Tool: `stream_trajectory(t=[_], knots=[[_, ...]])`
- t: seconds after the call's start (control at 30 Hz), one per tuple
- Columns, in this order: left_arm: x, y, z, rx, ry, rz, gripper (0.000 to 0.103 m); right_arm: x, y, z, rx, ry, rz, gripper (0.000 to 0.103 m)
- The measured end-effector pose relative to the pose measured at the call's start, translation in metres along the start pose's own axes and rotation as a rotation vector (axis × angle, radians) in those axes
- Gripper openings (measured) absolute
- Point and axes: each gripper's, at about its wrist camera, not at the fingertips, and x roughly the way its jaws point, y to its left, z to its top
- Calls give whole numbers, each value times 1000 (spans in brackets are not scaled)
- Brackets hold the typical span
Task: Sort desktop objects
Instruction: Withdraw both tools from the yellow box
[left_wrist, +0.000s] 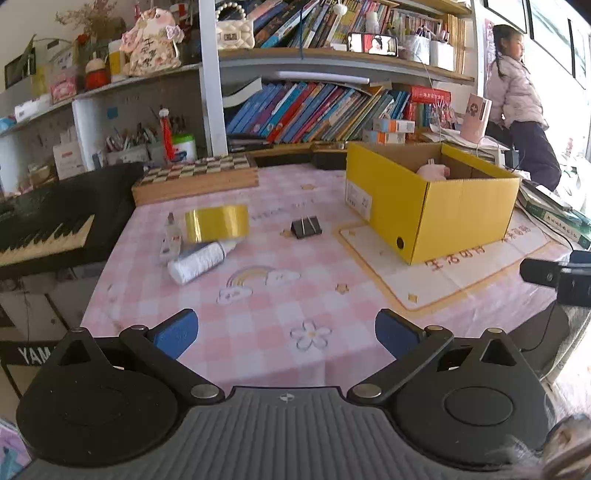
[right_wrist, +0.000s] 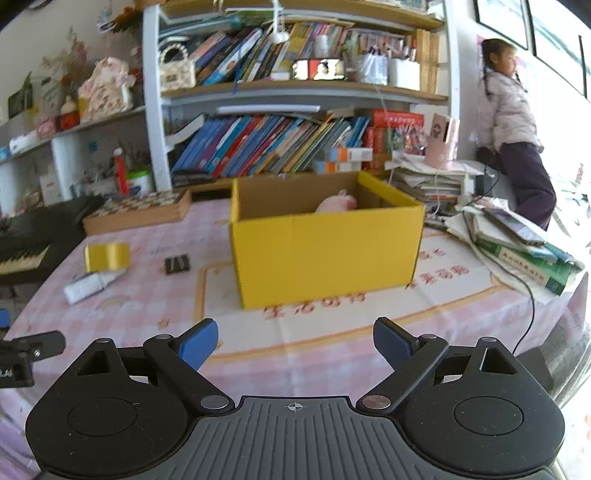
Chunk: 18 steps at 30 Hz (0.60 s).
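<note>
In the left wrist view, a table covered by a pink checked cloth (left_wrist: 280, 295) is seen, with bookshelves (left_wrist: 325, 107) packed with tilted books behind it and a black keyboard (left_wrist: 48, 229) just off its left edge. A wooden chessboard box (left_wrist: 195, 177) lies at the far side. On the left part of the cloth a gold tape roll (left_wrist: 217, 222) stands on its edge, with a small clear bottle (left_wrist: 171, 230) just beside it and a white tube (left_wrist: 197, 261) lying tilted in front. A black binder clip (left_wrist: 306, 226) sits apart, between the roll and the yellow cardboard box (left_wrist: 428, 199), in which something pink (left_wrist: 433, 171) is lodged. A person in a pale jacket (left_wrist: 517, 96) is seen at the far right. The left gripper (left_wrist: 286, 332) is held low over the near edge, its blue pads spread wide with nothing between them. In the right wrist view, the yellow cardboard box (right_wrist: 325, 240) is faced almost squarely, the gold tape roll (right_wrist: 107, 256), white tube (right_wrist: 86, 286) and black binder clip (right_wrist: 177, 264) lying to its left, and stacked books and papers (right_wrist: 517, 247) to its right. The right gripper (right_wrist: 295, 345) is angled downward at the near cloth, jaws wide apart and empty.
</note>
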Motion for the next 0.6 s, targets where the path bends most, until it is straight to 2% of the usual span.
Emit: stream_trajectory(t=[0.6], knots=[[-7, 21, -18, -49, 49, 65, 103, 5, 45, -26, -38, 78, 132, 94]])
